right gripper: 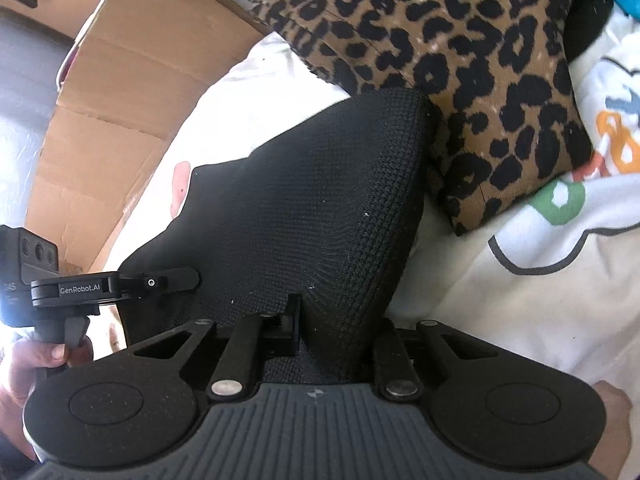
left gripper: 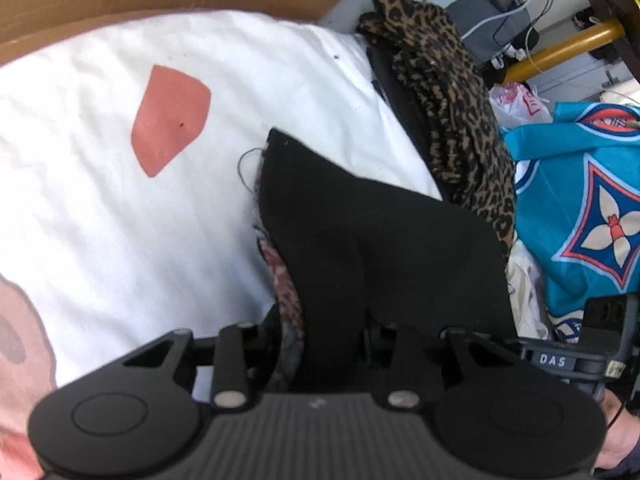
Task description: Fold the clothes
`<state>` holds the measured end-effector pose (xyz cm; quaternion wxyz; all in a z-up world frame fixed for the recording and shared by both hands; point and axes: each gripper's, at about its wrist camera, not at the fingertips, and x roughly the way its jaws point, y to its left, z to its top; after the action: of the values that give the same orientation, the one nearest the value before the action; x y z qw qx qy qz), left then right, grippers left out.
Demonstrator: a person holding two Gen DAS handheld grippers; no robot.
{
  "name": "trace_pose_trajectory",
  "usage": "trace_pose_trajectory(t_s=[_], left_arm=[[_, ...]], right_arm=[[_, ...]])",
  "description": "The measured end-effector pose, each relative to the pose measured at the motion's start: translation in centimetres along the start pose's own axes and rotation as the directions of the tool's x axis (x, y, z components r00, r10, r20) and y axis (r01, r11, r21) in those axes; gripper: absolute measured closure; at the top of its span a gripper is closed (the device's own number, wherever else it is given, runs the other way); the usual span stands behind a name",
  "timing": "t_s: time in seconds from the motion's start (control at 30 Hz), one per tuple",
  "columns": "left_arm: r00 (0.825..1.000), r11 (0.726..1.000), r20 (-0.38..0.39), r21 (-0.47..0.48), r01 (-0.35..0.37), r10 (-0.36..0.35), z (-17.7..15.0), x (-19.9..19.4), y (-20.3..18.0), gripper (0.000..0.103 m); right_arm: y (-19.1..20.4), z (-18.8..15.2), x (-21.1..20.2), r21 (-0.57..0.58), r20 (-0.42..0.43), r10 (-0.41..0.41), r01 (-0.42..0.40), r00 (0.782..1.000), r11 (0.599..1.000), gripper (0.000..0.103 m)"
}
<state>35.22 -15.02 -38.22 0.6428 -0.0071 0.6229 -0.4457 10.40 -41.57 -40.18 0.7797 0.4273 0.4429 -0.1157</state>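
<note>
A black knit garment (right gripper: 320, 184) with a reddish patterned underside (left gripper: 288, 300) hangs between both grippers above the white bedsheet (left gripper: 120, 220). My left gripper (left gripper: 326, 324) is shut on one bunched edge, and the cloth covers its fingertips. My right gripper (right gripper: 324, 320) is shut on the other edge, where the knit puckers into tight folds. One finger (right gripper: 294, 320) shows beside the cloth. The left gripper's housing (right gripper: 76, 290) appears at the left of the right wrist view. The right gripper's housing (left gripper: 580, 360) appears at the right edge of the left wrist view.
A folded leopard-print garment (right gripper: 460, 60) lies just beyond the black one. A cardboard box (right gripper: 120, 100) borders the sheet on the far left. A teal patterned cloth (left gripper: 580, 200) and a white printed fabric (right gripper: 560, 240) lie to the right. A hand (right gripper: 36, 356) grips the left device.
</note>
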Motion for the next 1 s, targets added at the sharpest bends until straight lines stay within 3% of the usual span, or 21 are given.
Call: trace_pose_trajectory(t_s=[0.33,0.63,1.0], left_arm=[[0.995,1.0,0.104,-0.018,-0.002,0.004,-2.0,-3.8,-1.2,0.067],[0.98,0.999,0.199,-0.026,-0.021,0.026,-3.3,-7.9,-2.5,0.067],[0.936,1.0,0.352,0.011,-0.017,0.012,-4.9,-12.3,-5.2,0.068]], right_arm=[[2.6,0.8,-1.4,-0.084,0.023,0.003,-0.001,1.0,0.996,0.091],[5.9,1.9,-3.3,-0.199,0.07,0.055,-0.04,0.996,0.979,0.091],[9.4,2.3,-7.5,-0.304,0.13,0.131,-0.086,0.983,0.949,0.092]])
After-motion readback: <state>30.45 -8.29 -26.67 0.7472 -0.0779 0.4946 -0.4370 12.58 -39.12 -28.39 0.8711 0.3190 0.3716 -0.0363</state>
